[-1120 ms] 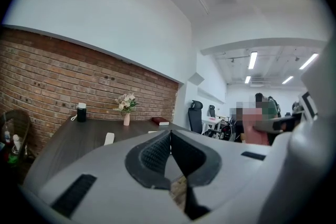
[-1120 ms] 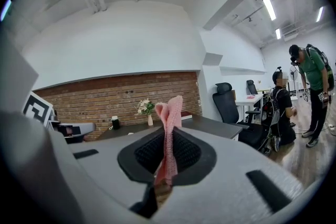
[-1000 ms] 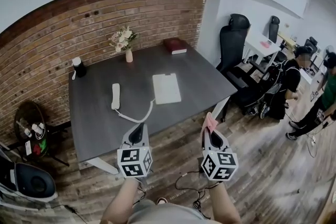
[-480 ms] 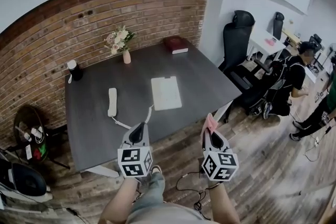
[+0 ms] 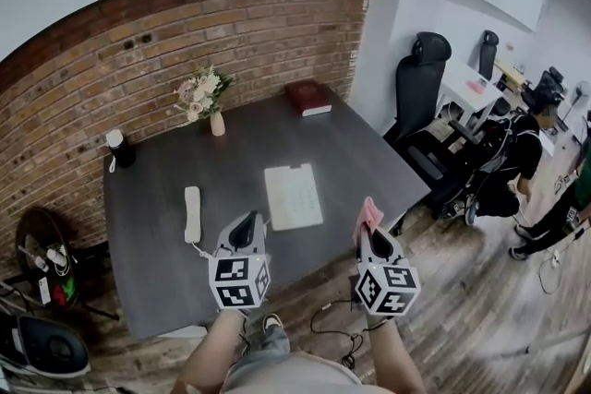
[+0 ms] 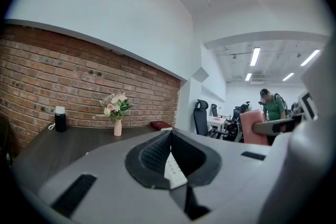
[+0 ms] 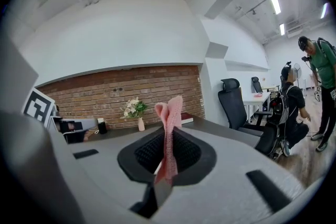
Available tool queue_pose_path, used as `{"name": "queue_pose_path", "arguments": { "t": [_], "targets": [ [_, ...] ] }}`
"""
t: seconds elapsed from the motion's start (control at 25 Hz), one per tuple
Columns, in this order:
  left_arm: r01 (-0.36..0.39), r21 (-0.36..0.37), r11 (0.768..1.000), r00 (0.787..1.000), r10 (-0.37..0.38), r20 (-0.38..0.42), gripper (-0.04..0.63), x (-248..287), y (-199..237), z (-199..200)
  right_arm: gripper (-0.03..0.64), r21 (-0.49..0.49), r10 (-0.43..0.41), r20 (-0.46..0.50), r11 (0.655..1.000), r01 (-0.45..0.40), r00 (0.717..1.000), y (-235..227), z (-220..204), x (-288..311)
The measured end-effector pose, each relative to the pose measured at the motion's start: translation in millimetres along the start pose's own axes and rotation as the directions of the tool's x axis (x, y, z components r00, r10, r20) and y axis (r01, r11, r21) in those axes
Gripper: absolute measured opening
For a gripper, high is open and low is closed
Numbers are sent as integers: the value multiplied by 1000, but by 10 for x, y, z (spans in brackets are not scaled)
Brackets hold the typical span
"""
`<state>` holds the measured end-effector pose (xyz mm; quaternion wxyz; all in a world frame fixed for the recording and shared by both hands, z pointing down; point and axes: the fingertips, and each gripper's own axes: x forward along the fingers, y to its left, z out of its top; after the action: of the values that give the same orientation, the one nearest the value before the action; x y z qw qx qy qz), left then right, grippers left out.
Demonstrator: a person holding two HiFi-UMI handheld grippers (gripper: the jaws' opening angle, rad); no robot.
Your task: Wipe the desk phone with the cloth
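The white desk phone base [image 5: 293,196] lies on the dark table [image 5: 369,148]. Its handset [image 5: 192,213] lies off the hook to the left, joined by a curly cord. My left gripper [image 5: 246,227] hovers over the table's near edge, just short of the base, shut and holding nothing. A strip of the phone's keypad [image 6: 174,168] shows under its tips [image 6: 169,136]. My right gripper [image 5: 367,232] hangs near the table's front right edge, shut on a pink cloth [image 5: 370,211]. The cloth [image 7: 170,113] sticks up from between its jaws [image 7: 168,141].
A vase of flowers [image 5: 215,119], a red book [image 5: 307,97] and a black bottle [image 5: 116,149] stand along the brick wall. A black office chair [image 5: 420,78] is right of the table, with people [image 5: 517,157] beyond it. A cable [image 5: 332,320] lies on the wooden floor.
The view has closed in on the table: both grippers, formerly over the floor, now reach its near edge. The cloth stays held in the right gripper.
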<state>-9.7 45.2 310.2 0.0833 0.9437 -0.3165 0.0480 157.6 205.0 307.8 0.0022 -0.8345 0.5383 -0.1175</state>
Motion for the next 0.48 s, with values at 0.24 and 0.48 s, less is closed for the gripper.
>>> {"name": "queue_pose_path", "arguments": {
  "t": [0.24, 0.48],
  "targets": [
    [16, -2, 1000, 1000, -16, 2, 5, 525, 221, 154, 21, -10, -12, 7, 1000, 12, 1000, -56, 180, 557],
    [10, -16, 1000, 1000, -10, 9, 5, 955, 473, 242, 21, -22, -41, 3, 999, 41, 999, -131, 275, 1036]
  ]
}}
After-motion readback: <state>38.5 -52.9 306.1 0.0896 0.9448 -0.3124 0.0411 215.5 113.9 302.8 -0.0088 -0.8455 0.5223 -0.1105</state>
